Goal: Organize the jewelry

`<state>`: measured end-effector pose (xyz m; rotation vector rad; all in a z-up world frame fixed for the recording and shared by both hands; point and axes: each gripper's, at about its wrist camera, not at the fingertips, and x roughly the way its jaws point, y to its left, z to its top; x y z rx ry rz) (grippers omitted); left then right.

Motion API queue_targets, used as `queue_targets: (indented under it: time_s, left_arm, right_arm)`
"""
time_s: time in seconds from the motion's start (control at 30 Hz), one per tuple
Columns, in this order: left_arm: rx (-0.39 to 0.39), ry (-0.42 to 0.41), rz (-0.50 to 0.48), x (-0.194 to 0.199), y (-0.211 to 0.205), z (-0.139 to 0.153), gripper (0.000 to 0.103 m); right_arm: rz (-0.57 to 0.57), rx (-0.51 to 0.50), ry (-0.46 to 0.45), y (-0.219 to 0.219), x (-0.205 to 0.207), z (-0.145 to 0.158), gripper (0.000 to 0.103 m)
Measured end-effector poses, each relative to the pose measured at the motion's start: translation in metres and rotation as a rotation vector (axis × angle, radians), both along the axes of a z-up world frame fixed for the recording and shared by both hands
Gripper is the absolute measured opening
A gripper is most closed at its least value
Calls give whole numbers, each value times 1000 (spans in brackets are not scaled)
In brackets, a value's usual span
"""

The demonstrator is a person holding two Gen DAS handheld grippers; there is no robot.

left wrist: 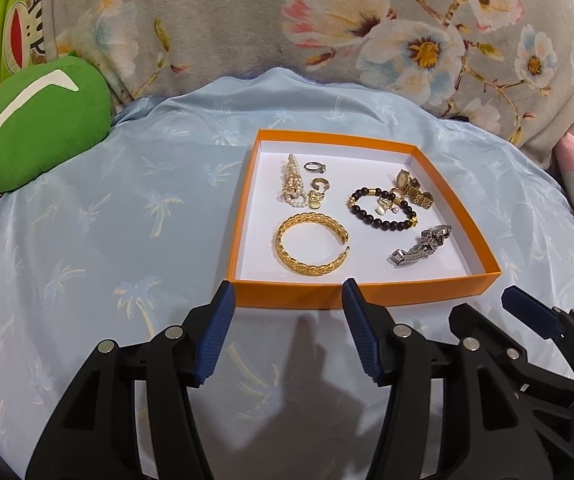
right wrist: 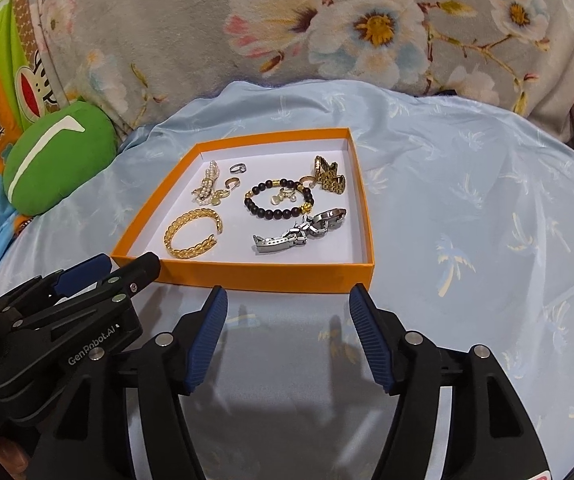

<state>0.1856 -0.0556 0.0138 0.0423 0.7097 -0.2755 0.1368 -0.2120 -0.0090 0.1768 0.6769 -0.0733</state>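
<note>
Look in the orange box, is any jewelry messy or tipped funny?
Mostly tidy. In the orange box, small pale pieces sit inside the dark bead bracelet, and the pearl piece lies bunched against a gold ring. Nothing has spilled outside.

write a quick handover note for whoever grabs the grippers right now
Left gripper: open, empty, in front of the near wall of the orange box.
Right gripper: open, empty, also at the near wall.
In the box: gold bangle, black bead bracelet, silver watch, gold watch, pearl piece, silver ring.
Done: no jewelry visible outside the box.
Left: possibly tidying the pieces.
</note>
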Motion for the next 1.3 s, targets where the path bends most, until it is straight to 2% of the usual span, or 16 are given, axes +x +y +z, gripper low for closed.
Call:
queue_targets:
  time_s: [0.17,0.77,0.9,1.3]
  left_arm:
    - [10,14,22,-1,2,-2,59]
    - [78,18,75,1,-2,-4,62]
    - [86,14,80,1,-2,-3,66]
    - [99,14,81,1,-3,-3,66]
  right_arm:
    - [-12,-4,7,0,1,0,65]
    - [-32,-39,26,2,3,-1,68]
    - [-40,-38,26,0,1,0,68]
    - [-44,-38,32,0,1,0,68]
